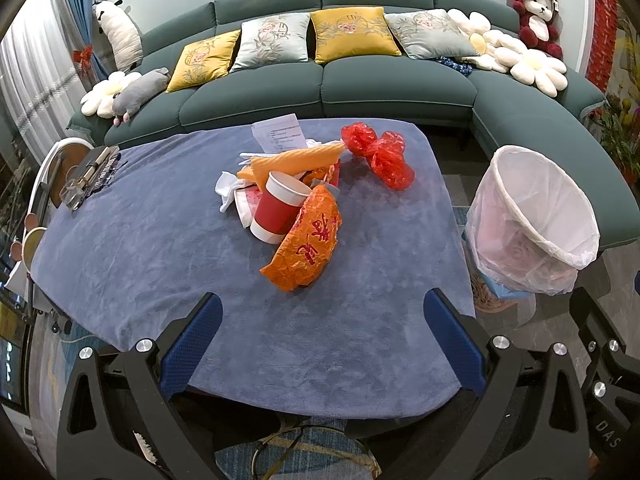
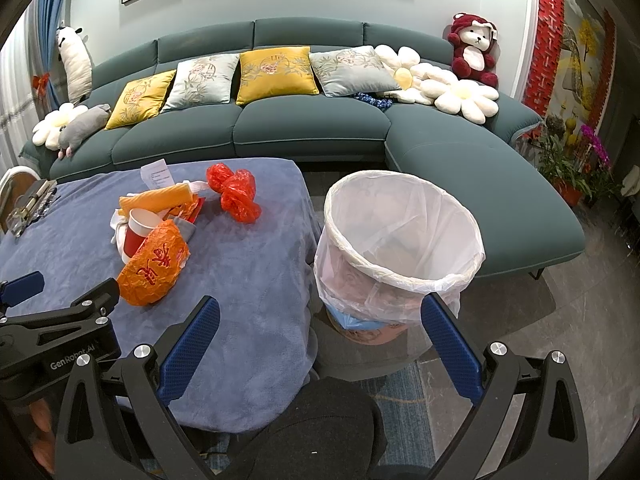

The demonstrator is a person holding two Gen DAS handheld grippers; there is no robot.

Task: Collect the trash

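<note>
A pile of trash lies mid-table: an orange crumpled wrapper (image 1: 306, 240) (image 2: 154, 270), a red and white paper cup (image 1: 280, 208) (image 2: 138, 230), a long orange wrapper (image 1: 294, 160), white tissue (image 1: 228, 188), a printed paper (image 1: 280, 132) and a red plastic bag (image 1: 378, 152) (image 2: 236, 192). A bin with a white liner (image 1: 532, 220) (image 2: 400, 240) stands on the floor right of the table. My left gripper (image 1: 322, 308) is open and empty above the table's near edge. My right gripper (image 2: 320, 312) is open and empty, between table and bin.
The table (image 1: 160, 260) has a blue-grey cloth. Dark items (image 1: 90, 178) lie at its far left corner. A green sofa (image 1: 328, 88) with cushions and plush toys curves behind the table and bin. Plants (image 2: 576, 168) stand at the right.
</note>
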